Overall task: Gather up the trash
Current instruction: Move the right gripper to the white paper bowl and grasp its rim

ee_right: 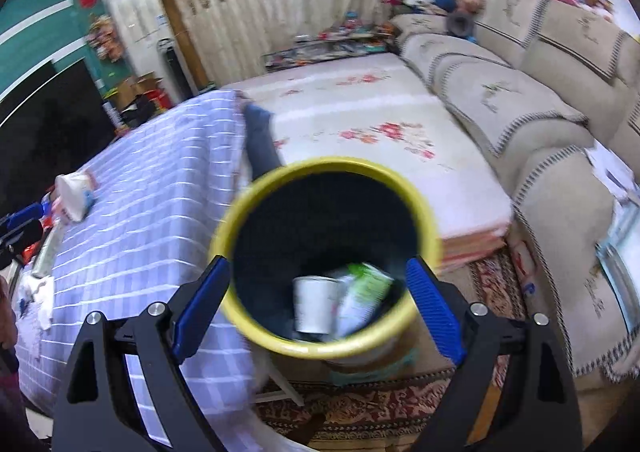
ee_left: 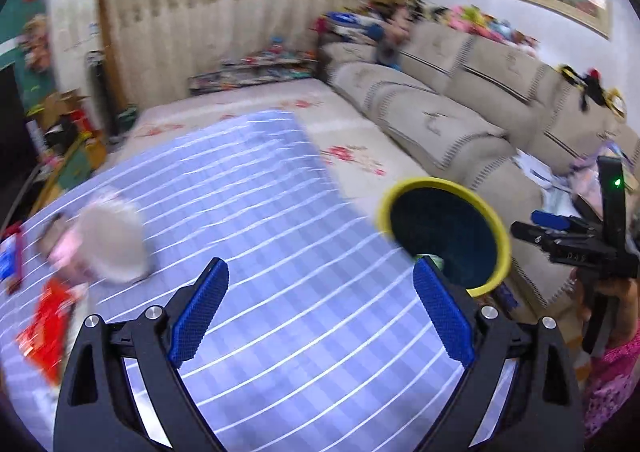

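Note:
A yellow-rimmed dark bin (ee_right: 256, 332) stands beside the table; a white cup (ee_right: 314, 308) and a green-white carton (ee_right: 366, 292) lie inside. It also shows in the left wrist view (ee_left: 502, 248). My right gripper (ee_right: 318, 304) is open and empty, above the bin mouth. My left gripper (ee_left: 320, 310) is open and empty above the blue checked tablecloth (ee_left: 280, 232). On the cloth to its left lie a tipped white cup (ee_left: 114, 244), a red wrapper (ee_left: 46, 326) and a pink wrapper (ee_left: 66, 252). The right gripper (ee_left: 568, 234) appears at the right of the left wrist view.
A beige sofa (ee_left: 460, 107) runs along the right. A floral mat (ee_right: 360, 119) covers the floor beyond the table. A crumpled white tissue (ee_right: 40, 292) and a silver wrapper (ee_right: 48, 252) lie on the table's left part. Clutter lines the far wall.

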The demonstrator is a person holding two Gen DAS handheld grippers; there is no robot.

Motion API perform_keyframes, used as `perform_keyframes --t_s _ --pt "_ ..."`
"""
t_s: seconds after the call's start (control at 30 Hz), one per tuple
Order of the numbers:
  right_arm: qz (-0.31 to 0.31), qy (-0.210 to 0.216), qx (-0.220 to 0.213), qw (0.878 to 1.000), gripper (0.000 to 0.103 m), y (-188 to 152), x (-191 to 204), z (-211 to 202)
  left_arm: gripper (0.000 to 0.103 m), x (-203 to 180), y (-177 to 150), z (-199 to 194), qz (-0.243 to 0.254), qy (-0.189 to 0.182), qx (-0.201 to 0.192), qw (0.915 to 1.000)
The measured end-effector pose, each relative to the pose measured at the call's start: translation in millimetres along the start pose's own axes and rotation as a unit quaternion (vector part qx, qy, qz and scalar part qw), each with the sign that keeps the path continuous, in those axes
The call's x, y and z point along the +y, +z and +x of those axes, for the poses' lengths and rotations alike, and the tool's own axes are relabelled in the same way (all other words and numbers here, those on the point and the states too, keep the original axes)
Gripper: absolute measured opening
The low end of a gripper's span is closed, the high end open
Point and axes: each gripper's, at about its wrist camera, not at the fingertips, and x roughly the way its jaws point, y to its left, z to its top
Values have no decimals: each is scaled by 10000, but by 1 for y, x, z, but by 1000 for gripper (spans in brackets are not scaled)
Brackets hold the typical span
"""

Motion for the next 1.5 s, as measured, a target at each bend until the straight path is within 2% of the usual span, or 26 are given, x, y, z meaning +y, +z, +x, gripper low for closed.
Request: perform_keyframes --t_s 0.1,0.27,0.4,0.6,0.73,0.77,0.9,1.17,1.2,1.33,1.43,1.5 --pt "-280 294 -69 9991 85 12 39 4 93 36 -16 -25 -215 376 -147 9990" --pt "-694 982 -170 9926 85 31 117 15 94 107 -40 -61 -826 735 -403 9930" --pt "-1191 1214 -136 9853 83 39 180 31 96 156 -52 -78 -1186 1022 -597 9859" --pt "-1832 1372 17 9735 66 39 274 65 96 226 -64 -77 -1606 1355 -756 9747" --pt "-2012 1323 119 9705 52 40 321 90 96 247 -65 -76 -1740 1538 -982 9677" --pt "-2020 1317 163 9703 49 42 332 98 96 252 -67 -77 -1800 1474 -1062 9667" --pt "-1996 1225 247 9719 43 51 349 121 96 261 -72 -74 -1931 1267 -1205 9655" --pt "-1836 1169 380 9753 41 64 368 160 97 272 -83 -72 -2142 1312 -1284 9594" --pt "-1818 1167 390 9756 38 65 369 163 97 272 -84 -71 -2138 1360 -1279 9589" --pt "-1757 1035 336 9784 11 65 373 172 97 269 -85 -66 -2063 1403 -1241 9604" --pt "-1619 1079 319 9804 5 65 368 170 97 264 -86 -64 -1985 1398 -1216 9624" --pt "-1602 1075 288 9808 5 65 363 166 97 261 -86 -64 -1935 1423 -1223 9630"
